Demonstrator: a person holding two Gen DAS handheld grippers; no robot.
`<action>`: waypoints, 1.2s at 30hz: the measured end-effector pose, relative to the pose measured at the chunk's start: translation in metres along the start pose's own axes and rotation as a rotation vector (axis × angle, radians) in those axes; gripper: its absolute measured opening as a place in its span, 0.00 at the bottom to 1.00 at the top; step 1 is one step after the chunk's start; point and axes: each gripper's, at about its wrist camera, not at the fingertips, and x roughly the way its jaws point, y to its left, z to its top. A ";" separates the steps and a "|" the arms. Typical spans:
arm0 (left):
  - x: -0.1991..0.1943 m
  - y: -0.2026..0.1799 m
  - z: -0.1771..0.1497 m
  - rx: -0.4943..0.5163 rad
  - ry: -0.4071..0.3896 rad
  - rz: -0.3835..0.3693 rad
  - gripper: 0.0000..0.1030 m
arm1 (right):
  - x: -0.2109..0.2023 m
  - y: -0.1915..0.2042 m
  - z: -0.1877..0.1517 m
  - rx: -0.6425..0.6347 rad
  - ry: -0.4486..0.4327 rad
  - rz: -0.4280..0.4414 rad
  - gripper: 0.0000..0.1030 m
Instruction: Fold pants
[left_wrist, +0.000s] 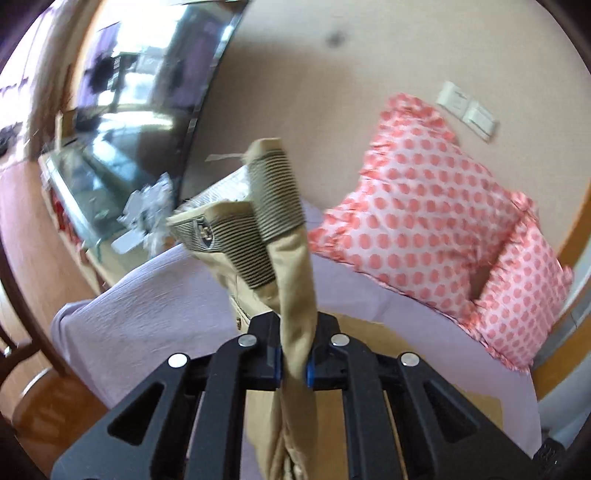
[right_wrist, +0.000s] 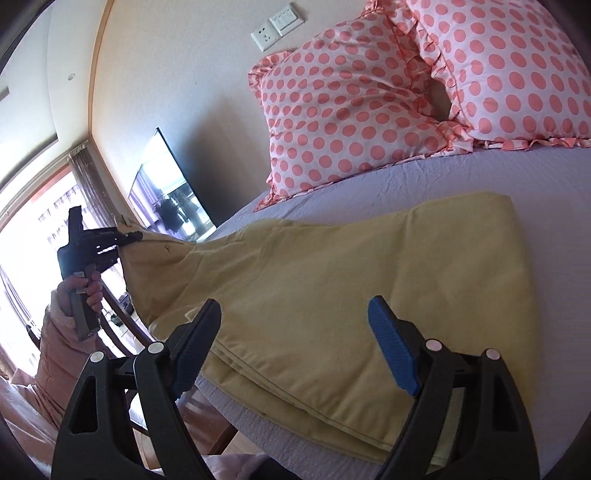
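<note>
Clearly the khaki cotton pants (right_wrist: 332, 295) are mid-fold: most of the cloth lies flat on the pale lilac bedsheet (right_wrist: 517, 177), the legs stacked in layers along the near edge of the bed, while the waist end is lifted off the sheet at the left. In the left wrist view that end, with its ribbed striped waistband (left_wrist: 273, 192) and a metal button, stands up beyond the fingers. The left gripper (left_wrist: 293, 363) is clenched on a bunch of the khaki cloth just below the waistband, blue pads pressed against it from both sides; the right wrist view shows the same tool, held in the person's hand (right_wrist: 83, 291), pulling the fabric taut off the bed's left side. The right gripper (right_wrist: 295, 347) hovers over the stacked legs with its jaws spread wide and nothing between them.

My judgement is that the step in hand is carrying the waist over onto the legs. The next move calls for the left tool to sweep the lifted end across, toward the two pink polka-dot pillows (right_wrist: 354, 110) or down over the leg stack, while the free tool either pins the layers or takes a second corner so the fold lands square. A wall-mounted television (right_wrist: 173, 192) hangs beyond the bed.
</note>
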 end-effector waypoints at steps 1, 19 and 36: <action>0.000 -0.034 -0.001 0.080 0.002 -0.050 0.08 | -0.007 -0.004 0.001 0.010 -0.021 -0.013 0.81; -0.008 -0.259 -0.208 0.962 0.298 -0.706 0.32 | -0.076 -0.109 0.021 0.357 -0.079 -0.114 0.89; 0.152 -0.113 -0.091 0.338 0.590 -0.405 0.66 | 0.007 -0.132 0.052 0.340 0.191 -0.119 0.47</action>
